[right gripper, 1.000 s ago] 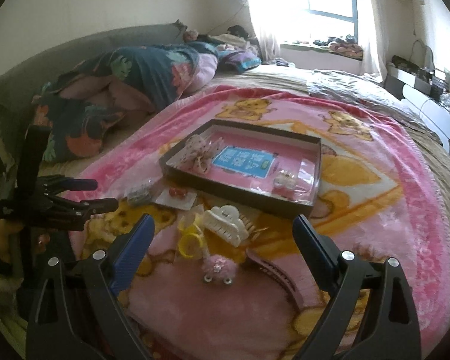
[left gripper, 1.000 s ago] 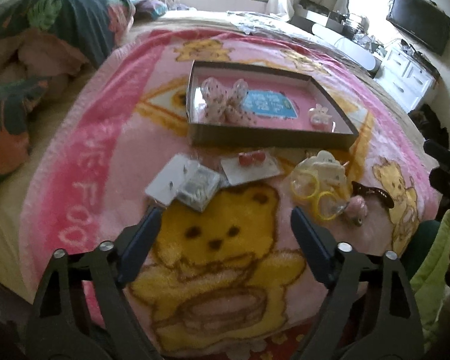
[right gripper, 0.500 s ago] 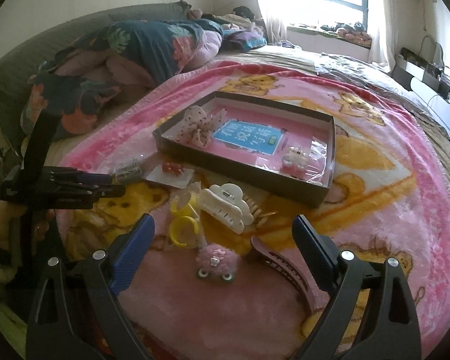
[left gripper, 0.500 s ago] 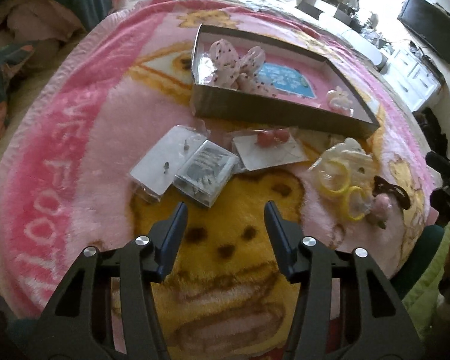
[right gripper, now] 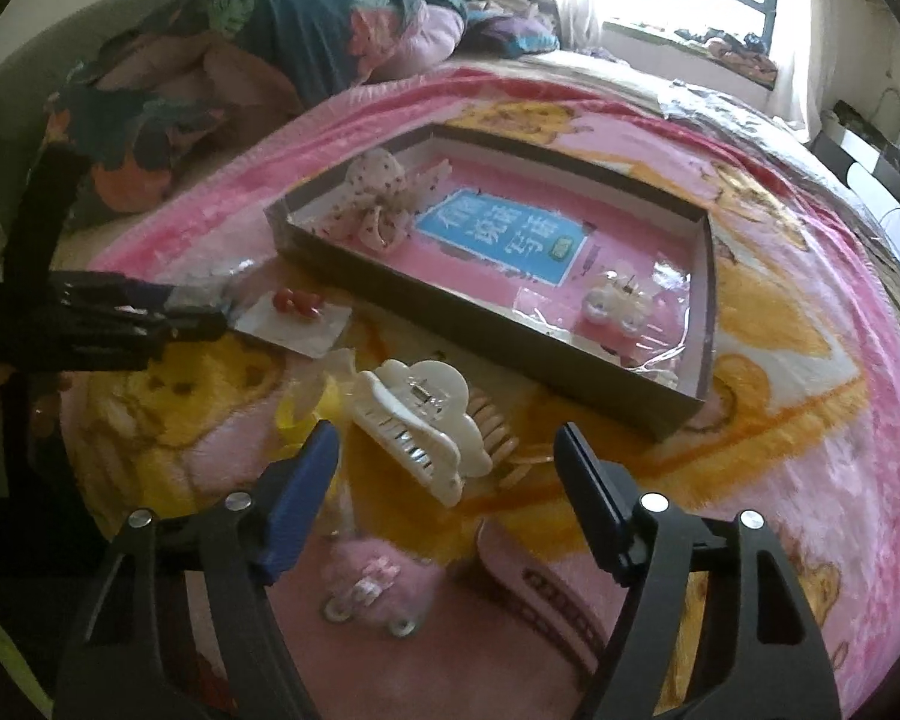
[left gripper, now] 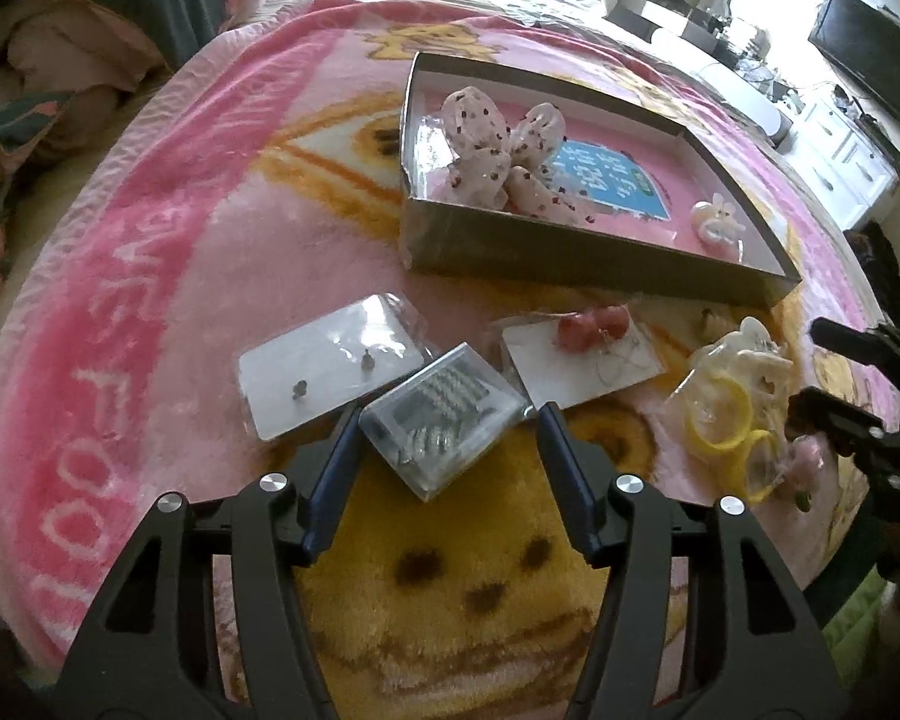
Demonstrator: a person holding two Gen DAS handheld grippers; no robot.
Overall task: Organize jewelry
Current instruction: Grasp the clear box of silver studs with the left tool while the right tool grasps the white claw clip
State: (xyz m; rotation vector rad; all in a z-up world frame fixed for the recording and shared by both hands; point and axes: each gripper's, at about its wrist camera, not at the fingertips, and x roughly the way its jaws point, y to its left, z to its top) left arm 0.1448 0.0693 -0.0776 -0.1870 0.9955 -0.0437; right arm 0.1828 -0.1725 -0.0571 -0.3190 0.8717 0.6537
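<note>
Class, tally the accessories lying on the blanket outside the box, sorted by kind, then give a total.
Clear packets with a card or pins: 3
Yellow rings: 2
White claw clips: 1
Pink fluffy clips: 1
Dark flat clips: 1
Total: 8

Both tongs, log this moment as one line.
left tongs: open, closing around clear packet | right tongs: open, closing over white claw clip | box: partly filled

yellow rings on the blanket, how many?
2. One yellow ring lies beside the white claw clip; the other lies just nearer the camera, touching it. More could be hidden under the clip.
</note>
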